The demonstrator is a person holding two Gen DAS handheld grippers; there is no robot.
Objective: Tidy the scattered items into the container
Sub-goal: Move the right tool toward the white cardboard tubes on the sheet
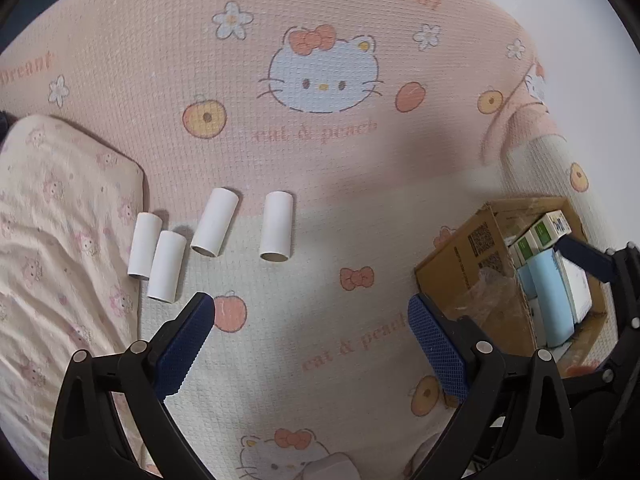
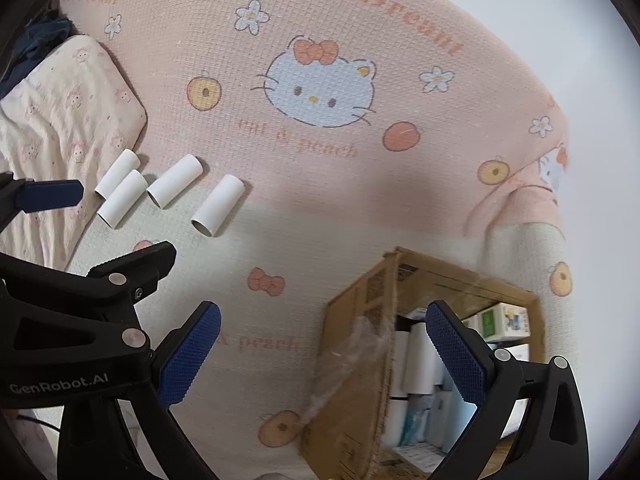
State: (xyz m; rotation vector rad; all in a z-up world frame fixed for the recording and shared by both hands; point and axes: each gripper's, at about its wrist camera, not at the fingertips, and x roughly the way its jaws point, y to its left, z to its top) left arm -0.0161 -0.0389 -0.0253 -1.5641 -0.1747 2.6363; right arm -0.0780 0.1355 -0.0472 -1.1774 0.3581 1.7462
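Four white cardboard tubes lie on the bed, on a printed cat-and-peach blanket (image 1: pixel 320 152), in a loose row left of centre. From left to right: first tube (image 1: pixel 145 245), second tube (image 1: pixel 167 266), third tube (image 1: pixel 214 227) and fourth tube (image 1: pixel 276 226). The first and second lie just beside each other, apparently touching along their sides; the third and fourth lie apart from them and from each other. All four rest on their sides with their open ends toward the near edge. The right wrist view shows the same row at upper left, with the fourth tube (image 2: pixel 218 205) nearest the centre.

The container, a brown cardboard box (image 1: pixel 466 264), stands at the right, well apart from the tubes. Inside it are white rolls (image 2: pixel 418 358), green-and-white cartons (image 1: pixel 538 236) and a pale blue pack (image 1: pixel 554 296).

The left tongs (image 1: pixel 310 314) hover above the blanket, near the second tube, jaws spread wide and holding nothing. The right tongs (image 2: pixel 322 322) hang over the box's near left corner, jaws likewise spread and empty; the right finger (image 2: pixel 456 356) lies over the box opening.

A pillow (image 1: pixel 48 216) with a pink print lies at the far left, just beside the first tube.
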